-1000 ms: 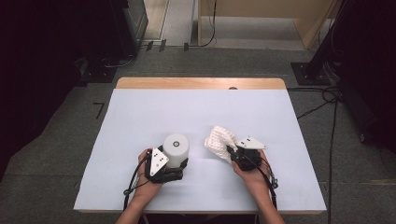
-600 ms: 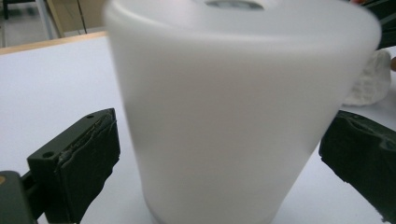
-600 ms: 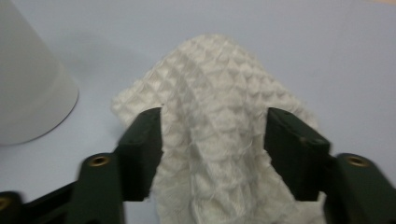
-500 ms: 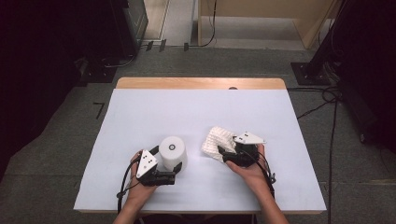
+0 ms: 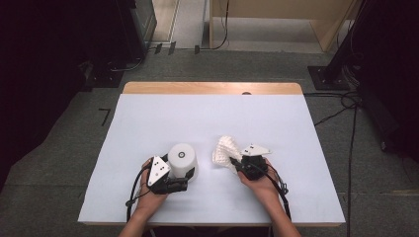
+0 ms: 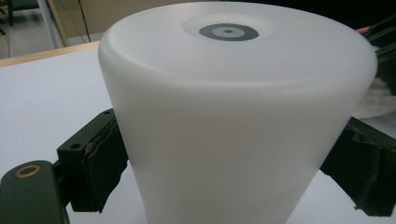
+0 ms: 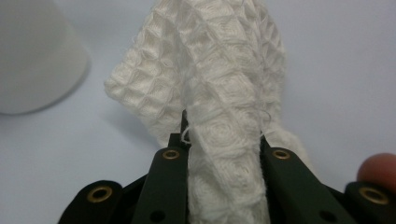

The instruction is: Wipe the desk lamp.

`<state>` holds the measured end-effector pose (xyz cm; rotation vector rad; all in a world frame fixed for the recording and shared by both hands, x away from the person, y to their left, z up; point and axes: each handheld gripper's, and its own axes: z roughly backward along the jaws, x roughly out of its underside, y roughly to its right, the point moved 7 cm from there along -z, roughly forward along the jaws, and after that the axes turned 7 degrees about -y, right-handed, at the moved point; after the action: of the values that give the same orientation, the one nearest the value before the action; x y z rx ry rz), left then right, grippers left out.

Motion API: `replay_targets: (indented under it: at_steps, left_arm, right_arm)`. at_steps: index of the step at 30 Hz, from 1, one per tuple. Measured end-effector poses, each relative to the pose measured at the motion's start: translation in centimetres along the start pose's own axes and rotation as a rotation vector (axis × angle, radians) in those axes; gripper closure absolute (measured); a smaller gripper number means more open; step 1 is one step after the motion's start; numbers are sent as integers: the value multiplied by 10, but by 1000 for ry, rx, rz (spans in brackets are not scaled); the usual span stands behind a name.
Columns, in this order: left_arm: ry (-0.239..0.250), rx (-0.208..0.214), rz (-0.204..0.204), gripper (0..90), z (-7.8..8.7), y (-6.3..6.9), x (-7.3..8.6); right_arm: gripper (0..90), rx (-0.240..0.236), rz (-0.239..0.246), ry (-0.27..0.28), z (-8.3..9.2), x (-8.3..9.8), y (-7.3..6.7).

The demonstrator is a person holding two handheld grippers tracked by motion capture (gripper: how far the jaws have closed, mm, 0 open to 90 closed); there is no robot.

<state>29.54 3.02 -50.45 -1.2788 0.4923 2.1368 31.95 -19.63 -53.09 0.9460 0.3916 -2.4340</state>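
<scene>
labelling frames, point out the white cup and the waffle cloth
white cup (image 5: pixel 182 159), high view, upper side wall below the top
waffle cloth (image 7: pixel 219 79), right gripper view, middle of the bunched fabric

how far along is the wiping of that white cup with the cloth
Done: both things are picked up. The left gripper has its jaws clamped on the upside-down white cup, and the right gripper, whose jaws have just been closing, pinches the waffle cloth. In hand: cloth bunched beside the cup, apart from it in the high view. Left: probably bringing cloth to cup and wiping.
</scene>
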Motion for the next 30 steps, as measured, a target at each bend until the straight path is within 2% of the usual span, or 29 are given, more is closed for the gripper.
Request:
replay_targets:
  at_steps: [2, 4, 6, 8, 9, 10, 11, 12, 14, 15, 16, 17, 18, 20, 24, 26, 27, 30]
  left_arm:
    - [-7, -7, 0, 87, -1, 1, -1]
    - [-10, -10, 12, 88, 0, 1, -2]
    - [8, -7, 29, 88, 2, 0, -6]
    - [20, -3, 42, 88, 5, 1, -9]
    - [37, -4, 56, 88, 7, 1, -12]
    - [60, -14, 71, 88, 12, 0, -17]
    - [60, -14, 71, 88, 12, 0, -17]
    - [72, -11, 78, 88, 14, 0, -19]
    - [78, 0, 74, 88, 15, 3, -21]
    - [78, 0, 74, 88, 15, 3, -21]
    - [78, 6, 75, 88, 15, 4, -21]
    - [72, 11, 73, 88, 14, 5, -20]
    - [65, 20, 65, 89, 11, 9, -19]
    - [57, 26, 53, 89, 9, 14, -18]
    - [49, 45, 38, 88, 6, 19, -16]
    - [52, 49, 33, 89, 6, 21, -17]
    - [54, 48, 32, 89, 6, 21, -17]
    - [73, 50, 51, 89, 10, 16, -20]
  right_arm:
    - [784, -15, 2, 30, 5, -4, -15]
    - [784, 23, 0, 23, 4, -5, -31]
    - [783, 79, 1, -10, -2, -3, -47]
    - [784, 127, 55, -30, -7, -2, -65]
    - [784, 127, 55, -30, -7, -2, -65]
    - [783, 151, 92, -28, -6, -4, -80]
    - [783, 151, 92, -28, -6, -4, -80]
    - [783, 112, 81, -18, -2, -8, -89]
    - [782, 27, 66, 19, 2, -13, -95]
    - [782, 27, 66, 19, 2, -13, -95]
    - [782, -55, 62, 55, 8, -17, -100]
    - [782, -99, 60, 90, 13, -20, -104]
    - [784, -120, 69, 131, 20, -25, -106]
    - [784, -134, 71, 165, 26, -30, -106]
    - [784, -132, 76, 244, 41, -39, -99]
    - [784, -136, 74, 263, 45, -42, -97]
    - [784, -141, 78, 268, 46, -43, -95]
    - [783, -164, 85, 220, 38, -36, -97]
